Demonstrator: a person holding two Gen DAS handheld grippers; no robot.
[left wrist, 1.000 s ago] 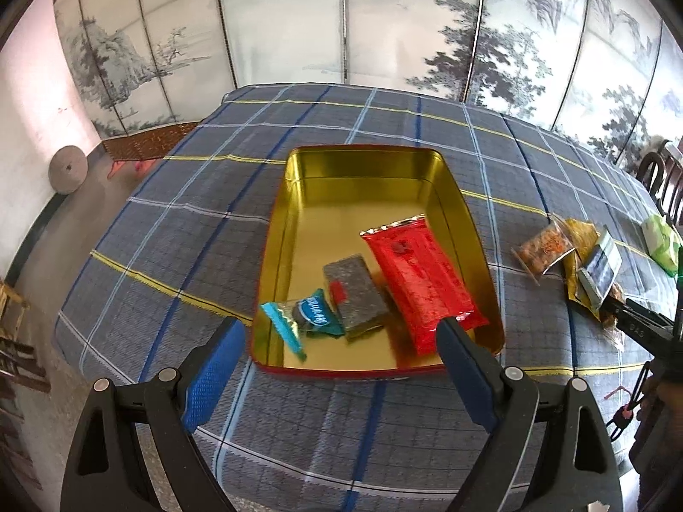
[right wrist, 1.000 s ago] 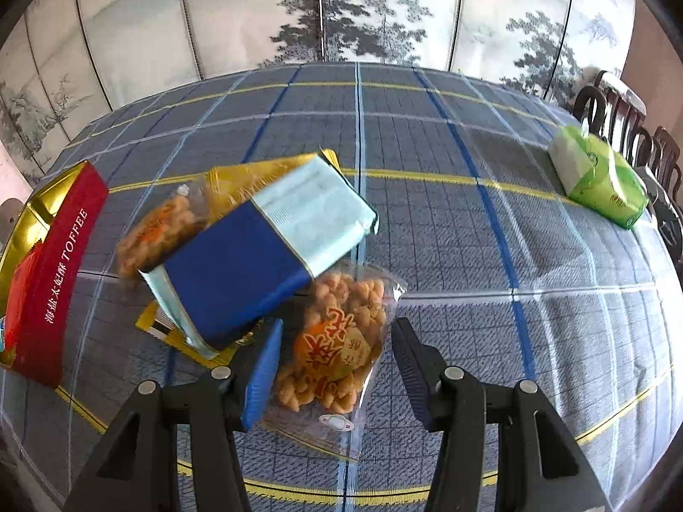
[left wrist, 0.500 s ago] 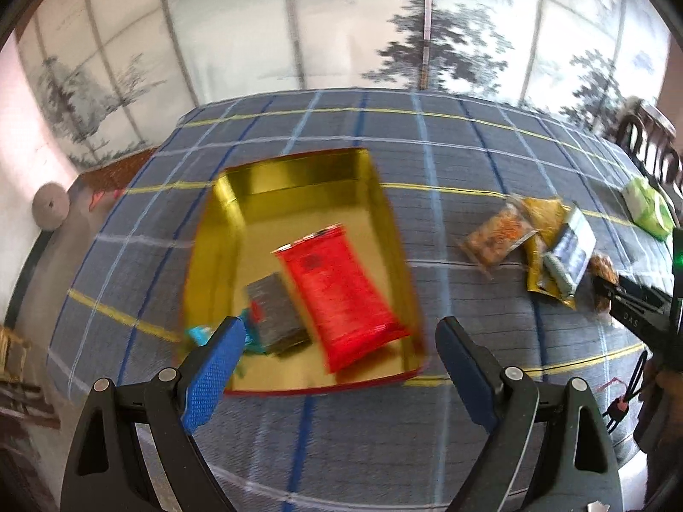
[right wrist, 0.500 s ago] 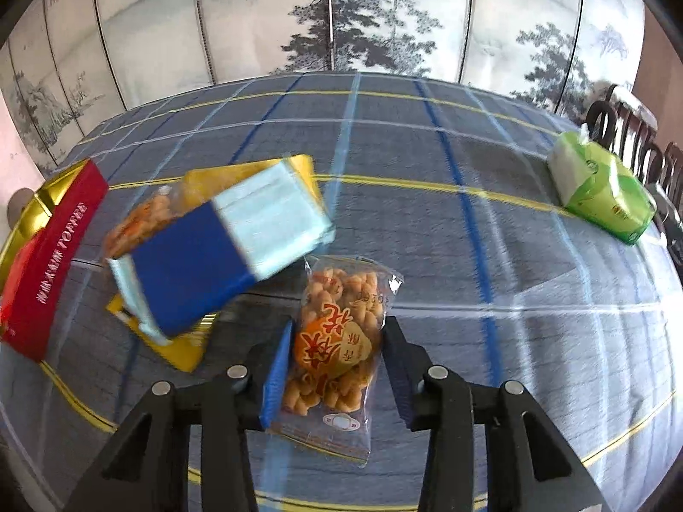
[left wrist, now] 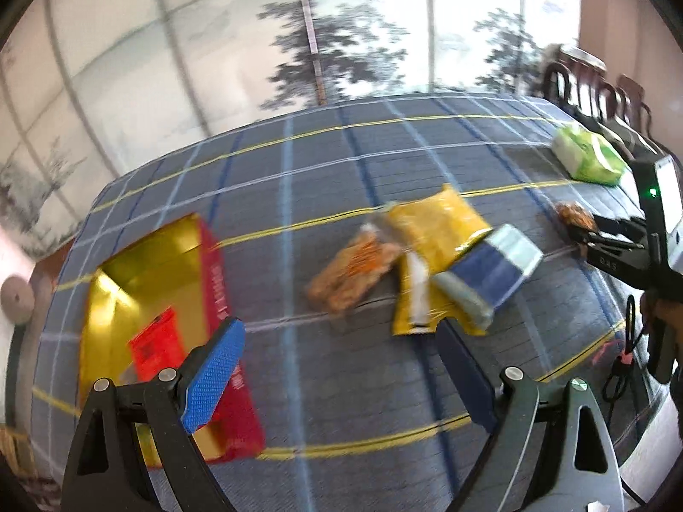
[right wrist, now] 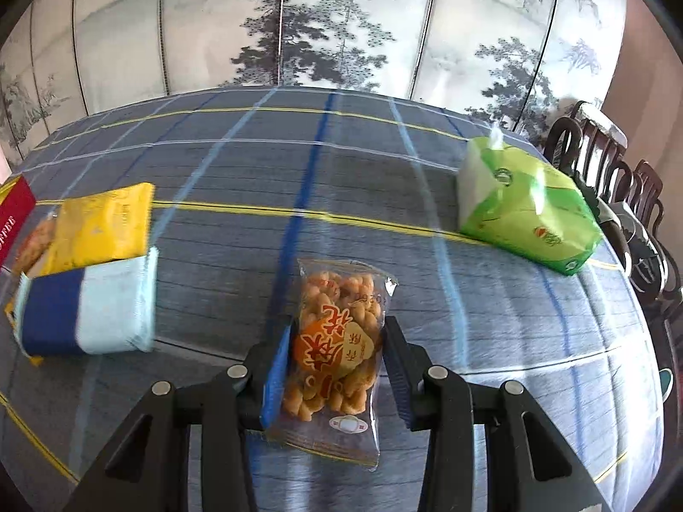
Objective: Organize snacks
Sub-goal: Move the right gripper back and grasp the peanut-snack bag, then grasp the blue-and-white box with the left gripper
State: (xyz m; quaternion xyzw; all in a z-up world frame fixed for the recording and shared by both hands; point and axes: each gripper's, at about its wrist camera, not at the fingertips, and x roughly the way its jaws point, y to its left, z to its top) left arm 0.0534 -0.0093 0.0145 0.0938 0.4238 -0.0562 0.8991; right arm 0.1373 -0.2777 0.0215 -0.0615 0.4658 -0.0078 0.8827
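Snack bag gripped on the right, left jaws wide over the cloth

Twisted-cracker bag (right wrist: 337, 354), clear with an orange label, sits between the blue pads of the right hand-held gripper (right wrist: 335, 367), and both pads press on its sides. Its jaws have just been closing on the bag, which lies lengthwise along the fingers above the plaid-covered counter (right wrist: 384, 179).

To the left in the right wrist view lies a blue and pale-blue pack (right wrist: 85, 307), with a yellow pouch (right wrist: 102, 226) just behind it and partly under it. A second clear bag of orange snacks (right wrist: 32, 243) peeks out at the pouch's left edge. A green tissue pack (right wrist: 529, 213) rests well apart on the right, near dark wooden chairs (right wrist: 606, 158).

The left hand-held gripper (left wrist: 341, 367) hangs over bare cloth with its jaws spread wide and nothing between them. In its blurred view the red tin with a gold interior (left wrist: 149, 264) is at the left, holding a red packet (left wrist: 156, 345). Its red wall stands beside the left blue pad (left wrist: 213, 375). The loose snacks lie in a cluster ahead of the right finger, clear of the tin. A painted folding screen (right wrist: 341, 21) stands behind the counter.
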